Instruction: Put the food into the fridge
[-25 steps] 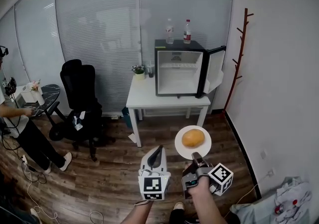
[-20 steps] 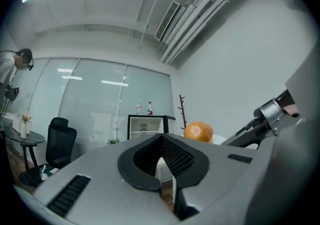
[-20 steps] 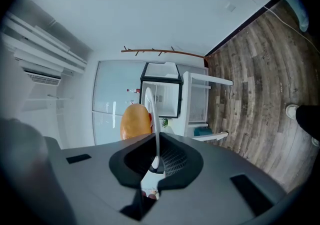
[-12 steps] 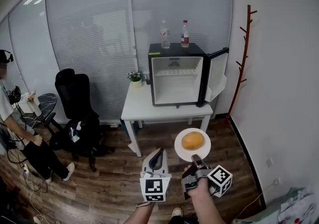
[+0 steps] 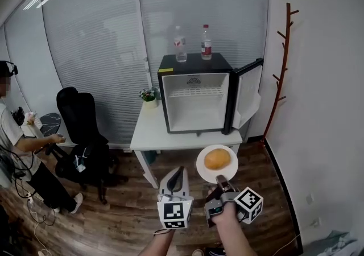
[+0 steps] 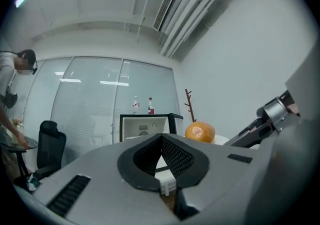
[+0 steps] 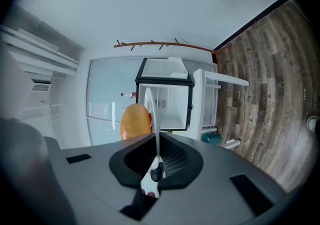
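Holding a white plate (image 5: 202,168) by its near rim, the right gripper (image 5: 219,179) has its jaws pinched on that thin edge. A round golden bun (image 5: 216,159) sits mid-plate, carried in the air over the wooden floor (image 5: 131,203), short of the counter (image 5: 149,134) and well apart from the fridge (image 5: 193,62). The left gripper (image 5: 180,170), just beside it, has its jaws together on nothing. Writing: none legible. There is a yellow sticker (image 5: 165,70) at the fridge's top left corner, two labelled bottles (image 5: 180,44) stand on its roof with print too small to read, and each gripper carries black-and-white square markers. Edges and room: the fridge door (image 5: 248,94) is swung wide to the right, toward the wall and coat rack (image 5: 282,73). The white cavity faces the grippers, with a wire shelf (image 5: 198,92) high inside. A bare strip of counter runs along the fridge front, and a small plant (image 5: 149,96) stands at its left. An office chair (image 5: 82,129) and a person (image 5: 17,141) stand well off to the left.
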`<move>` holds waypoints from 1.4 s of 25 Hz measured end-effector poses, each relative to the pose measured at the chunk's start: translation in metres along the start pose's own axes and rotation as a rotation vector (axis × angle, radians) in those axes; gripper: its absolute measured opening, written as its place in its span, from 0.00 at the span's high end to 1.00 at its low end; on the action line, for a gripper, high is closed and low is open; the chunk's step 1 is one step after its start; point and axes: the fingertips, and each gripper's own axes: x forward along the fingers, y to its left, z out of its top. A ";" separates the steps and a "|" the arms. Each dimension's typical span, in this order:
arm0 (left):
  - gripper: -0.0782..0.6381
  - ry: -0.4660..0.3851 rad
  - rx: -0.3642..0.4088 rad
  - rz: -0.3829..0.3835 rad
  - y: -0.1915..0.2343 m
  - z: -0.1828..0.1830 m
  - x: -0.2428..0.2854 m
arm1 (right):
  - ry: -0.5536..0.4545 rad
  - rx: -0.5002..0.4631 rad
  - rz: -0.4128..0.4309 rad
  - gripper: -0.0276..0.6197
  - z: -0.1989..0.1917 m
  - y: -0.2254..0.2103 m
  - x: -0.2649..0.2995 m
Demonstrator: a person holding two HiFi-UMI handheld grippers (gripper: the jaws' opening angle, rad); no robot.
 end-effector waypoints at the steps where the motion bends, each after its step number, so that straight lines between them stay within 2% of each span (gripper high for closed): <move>1: 0.85 0.001 0.003 0.006 0.001 -0.001 0.007 | 0.004 0.002 0.001 0.90 0.004 0.000 0.007; 13: 0.85 0.007 -0.011 0.058 0.042 -0.025 0.082 | 0.047 -0.001 -0.014 0.90 0.017 -0.006 0.098; 23: 0.85 -0.006 -0.034 0.037 0.108 -0.036 0.178 | 0.019 -0.017 -0.026 0.90 0.022 0.012 0.208; 35: 0.85 -0.017 -0.068 -0.037 0.181 -0.056 0.291 | -0.066 -0.046 -0.043 0.90 0.026 0.025 0.331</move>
